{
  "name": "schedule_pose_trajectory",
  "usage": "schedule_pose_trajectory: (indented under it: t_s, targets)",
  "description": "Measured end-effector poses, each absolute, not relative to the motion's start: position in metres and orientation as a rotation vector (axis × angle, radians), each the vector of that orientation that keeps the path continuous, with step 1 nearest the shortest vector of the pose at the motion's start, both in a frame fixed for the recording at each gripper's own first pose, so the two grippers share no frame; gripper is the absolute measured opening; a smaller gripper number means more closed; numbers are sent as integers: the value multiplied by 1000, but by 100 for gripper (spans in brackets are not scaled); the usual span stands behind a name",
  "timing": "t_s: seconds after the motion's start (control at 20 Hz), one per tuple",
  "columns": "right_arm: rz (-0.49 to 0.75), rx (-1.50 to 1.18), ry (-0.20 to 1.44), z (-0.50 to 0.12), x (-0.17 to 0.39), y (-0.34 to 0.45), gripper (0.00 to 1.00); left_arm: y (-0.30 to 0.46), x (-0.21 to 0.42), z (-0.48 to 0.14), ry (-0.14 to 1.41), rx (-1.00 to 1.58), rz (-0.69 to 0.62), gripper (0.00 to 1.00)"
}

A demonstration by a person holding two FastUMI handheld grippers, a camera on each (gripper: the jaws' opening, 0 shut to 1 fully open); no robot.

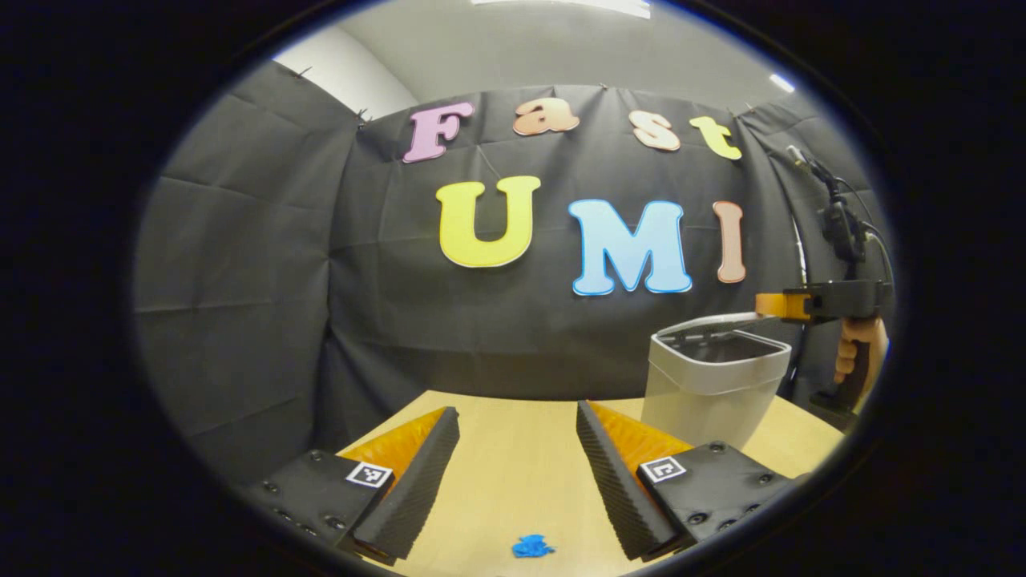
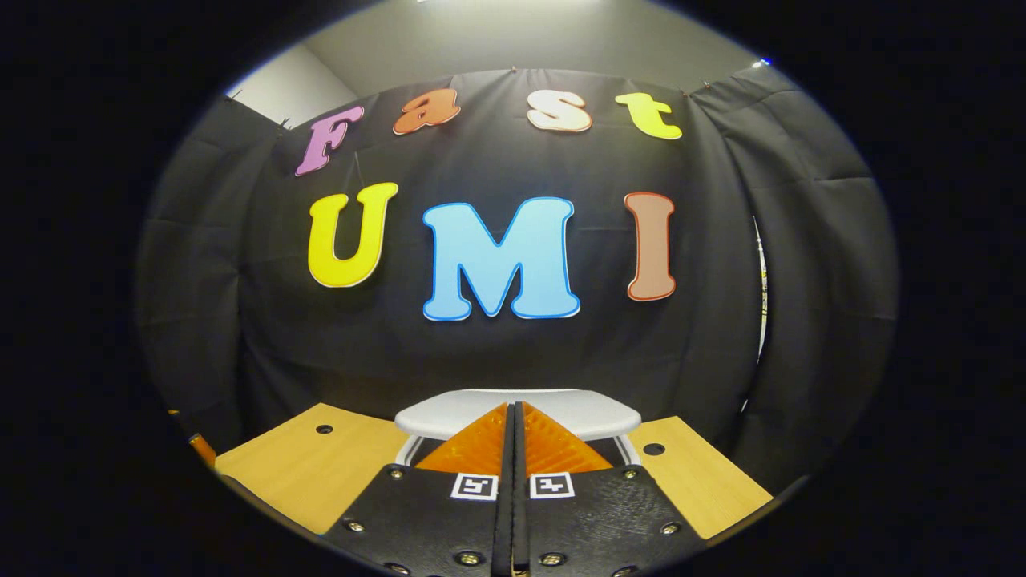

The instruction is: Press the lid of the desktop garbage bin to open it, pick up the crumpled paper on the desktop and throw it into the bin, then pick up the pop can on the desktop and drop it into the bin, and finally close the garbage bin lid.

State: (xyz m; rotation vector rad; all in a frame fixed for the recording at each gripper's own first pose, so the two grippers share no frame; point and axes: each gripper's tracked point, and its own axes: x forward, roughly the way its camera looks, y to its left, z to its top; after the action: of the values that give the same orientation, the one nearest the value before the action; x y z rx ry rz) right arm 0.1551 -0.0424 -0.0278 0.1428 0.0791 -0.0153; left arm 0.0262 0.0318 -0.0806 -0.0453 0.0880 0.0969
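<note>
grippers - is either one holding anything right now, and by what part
Nothing is held. The left gripper is open over the bare table; the right gripper is shut on nothing, above the bin.

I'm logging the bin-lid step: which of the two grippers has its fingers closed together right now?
The right gripper, poised over the bin's white lid, with nothing between its fingers. The left gripper is spread wide above the wooden desktop.

A staged recording booth: black cloth walls [image 1: 240, 264] around a light wooden table [image 1: 513, 473].
</note>
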Motion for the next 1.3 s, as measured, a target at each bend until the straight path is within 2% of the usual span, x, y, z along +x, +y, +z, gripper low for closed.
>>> schedule_pose_trajectory:
  t_s: [0.35, 0.8, 0.9, 0.95, 1.05, 1.2, 1.3]
  targets:
    - [-20, 89, 52, -22, 128, -41, 0, 31, 14, -97, 112, -38, 81, 99]
    - [-46, 95, 16, -8, 81, -45, 2, 33, 3, -188, 286, 27, 20, 99]
    - [-81, 82, 8, -5, 72, -51, 8, 27, 2, -213, 334, 35, -14, 97]
    - [-100, 75, 2, -2, 68, -53, 15, 24, 3, -224, 352, 30, -30, 97]
    - [-129, 74, -8, 1, 56, -55, 23, 24, 5, -242, 386, 19, -53, 98]
    - [-167, 71, 1, 1, 39, -56, 46, 22, 7, -269, 428, 19, -87, 100]
    - [-192, 67, 24, -4, 29, -53, 46, 20, 10, -285, 460, 17, -111, 100]
